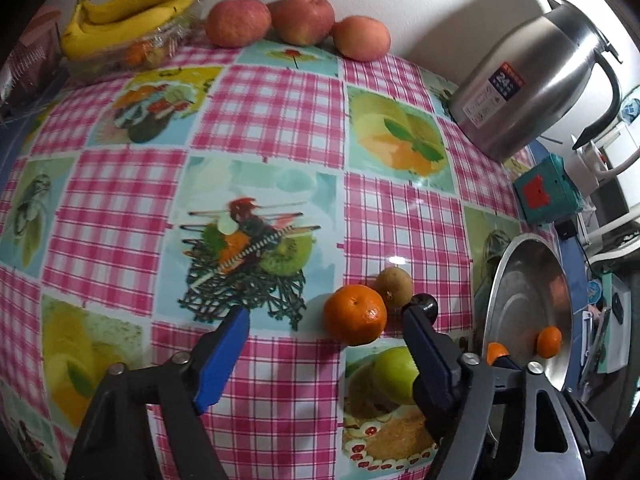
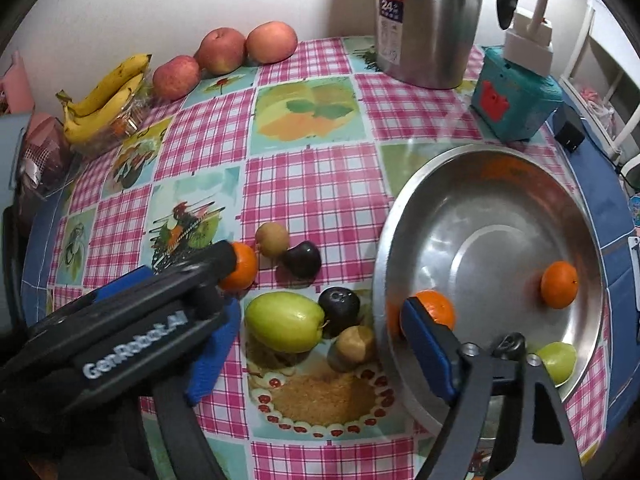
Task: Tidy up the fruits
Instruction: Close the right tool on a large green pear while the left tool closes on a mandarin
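On the checked tablecloth a tangerine (image 1: 355, 314) lies between the fingers of my left gripper (image 1: 326, 316), which is open; neither pad presses on it. A brown fruit (image 1: 394, 287) and a dark plum (image 1: 426, 303) sit just behind it. My right gripper (image 2: 320, 308) is open over a green fruit (image 2: 284, 326), a dark plum (image 2: 340, 307) and a brown fruit (image 2: 352, 346). Its right finger (image 2: 426, 340) reaches over the rim of the steel bowl (image 2: 384, 240). The bowl holds two tangerines (image 2: 559, 284) and a green fruit (image 2: 558, 360). The left gripper's body (image 2: 160, 312) covers part of the right gripper's left finger.
Three apples (image 2: 222, 50) and a banana bunch (image 2: 104, 96) on a clear tray line the far wall. A steel kettle (image 2: 428, 20) and a teal box (image 2: 512, 100) stand at the back right. The table edge runs close behind the bowl on the right.
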The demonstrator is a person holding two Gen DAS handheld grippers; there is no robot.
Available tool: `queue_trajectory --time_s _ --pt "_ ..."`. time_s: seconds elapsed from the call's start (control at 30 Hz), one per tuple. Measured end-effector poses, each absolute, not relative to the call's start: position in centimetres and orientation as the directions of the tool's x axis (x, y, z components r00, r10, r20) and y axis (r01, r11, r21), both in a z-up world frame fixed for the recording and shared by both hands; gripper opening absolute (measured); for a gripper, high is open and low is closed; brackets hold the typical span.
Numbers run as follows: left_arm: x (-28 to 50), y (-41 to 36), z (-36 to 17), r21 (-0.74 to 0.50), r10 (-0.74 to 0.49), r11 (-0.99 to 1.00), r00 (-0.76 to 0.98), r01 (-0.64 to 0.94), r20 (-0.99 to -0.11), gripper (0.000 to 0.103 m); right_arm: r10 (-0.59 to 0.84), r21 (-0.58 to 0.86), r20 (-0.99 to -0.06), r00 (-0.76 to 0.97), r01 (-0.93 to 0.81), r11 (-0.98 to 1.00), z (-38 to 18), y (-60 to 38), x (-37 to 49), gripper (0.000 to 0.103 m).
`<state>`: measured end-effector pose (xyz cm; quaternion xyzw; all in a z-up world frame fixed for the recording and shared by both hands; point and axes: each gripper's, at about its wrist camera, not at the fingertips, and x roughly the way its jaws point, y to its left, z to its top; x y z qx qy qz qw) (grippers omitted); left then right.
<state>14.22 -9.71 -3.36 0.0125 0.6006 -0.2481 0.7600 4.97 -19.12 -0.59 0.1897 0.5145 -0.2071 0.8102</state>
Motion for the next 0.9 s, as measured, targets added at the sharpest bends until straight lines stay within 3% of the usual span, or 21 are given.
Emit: queue_trajectory --time_s 0.13,0.37,0.9 --pt "14.3 -10.0 -4.1 -0.312 -0.384 0.865 0.119 0.392 -0.916 0.067 -0.124 0.100 -0.917 0.378 0.520 0.848 -1.0 -18.8 5.2 0.071" --pt "14.4 -10.2 -5.2 -0.402 -0.455 0.836 0.064 0.374 -0.888 0.039 -0.096 0.119 -0.923 0.373 0.512 0.851 -1.5 -18.6 5.4 0.063" --pt "15.2 -7.0 -4.4 -0.334 -0.388 0.892 0.134 0.304 -0.912 0.037 -0.051 0.146 -0.927 0.371 0.482 0.864 -2.5 -17.4 6.5 0.060"
